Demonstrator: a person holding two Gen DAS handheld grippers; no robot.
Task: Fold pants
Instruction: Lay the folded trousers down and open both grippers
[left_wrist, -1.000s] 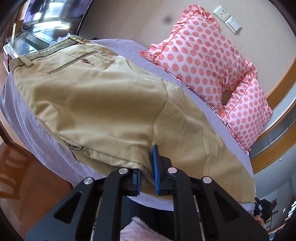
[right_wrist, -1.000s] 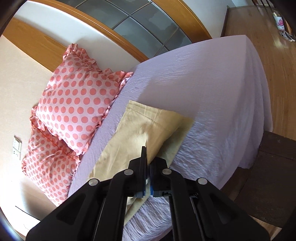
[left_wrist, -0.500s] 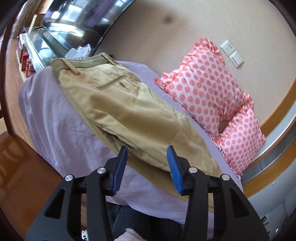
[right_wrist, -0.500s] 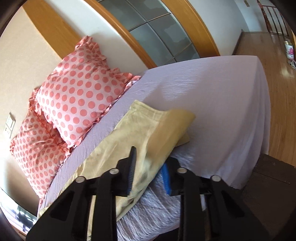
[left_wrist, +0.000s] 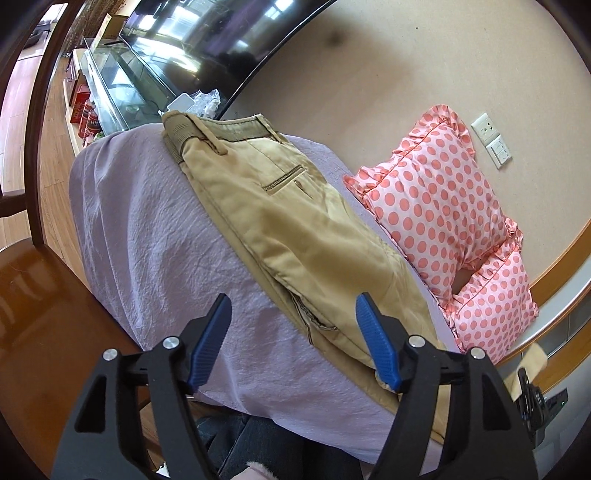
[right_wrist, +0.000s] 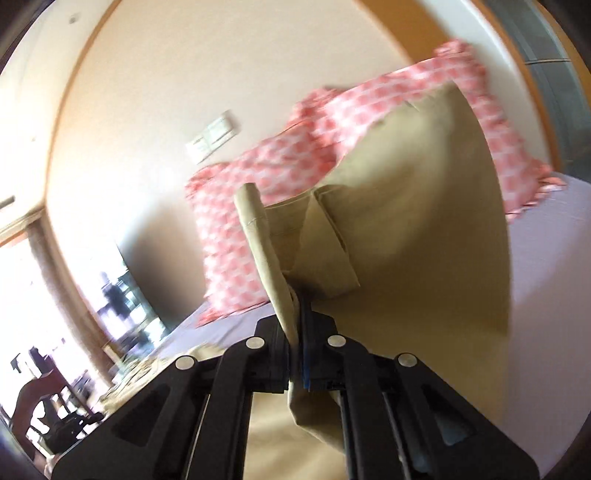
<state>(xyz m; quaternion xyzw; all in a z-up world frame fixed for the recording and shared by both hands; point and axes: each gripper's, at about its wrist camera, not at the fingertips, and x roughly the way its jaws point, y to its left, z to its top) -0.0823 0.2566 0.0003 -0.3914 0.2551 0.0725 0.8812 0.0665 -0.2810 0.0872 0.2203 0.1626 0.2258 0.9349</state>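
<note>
The khaki pants (left_wrist: 295, 229) lie folded lengthwise on the lavender sheet (left_wrist: 147, 240) of the bed. All positions below are given relative to the pants.

Left gripper (left_wrist: 295, 343): its fingers are spread wide with nothing between them. The blue pads (left_wrist: 210, 339) sit above the near edge of the pants, around the side seam. The left pad is over bare sheet and the right pad is over the fabric. Contact between pads and cloth is not evident.

Waistband (left_wrist: 221, 129): it is the end of the pants farthest from the left gripper, near the corner of the sheet. A welted back pocket (left_wrist: 284, 181) faces up just below it.

Right gripper (right_wrist: 297, 332): its fingers are pressed together on a bunched hem end of the pants (right_wrist: 388, 240). This cloth is lifted clear of the sheet and hangs folded in front of the lens. The right wrist view is motion-blurred, so the number of layers in the clamp cannot be determined; it appears to be more than one.

Polka-dot pillows (left_wrist: 443, 206): two pink pillows stand against the wall on the far side of the pants, just beside their long edge.

Glass cabinet (left_wrist: 114, 85): located beyond the waistband, under a dark television (left_wrist: 207, 33).
</note>
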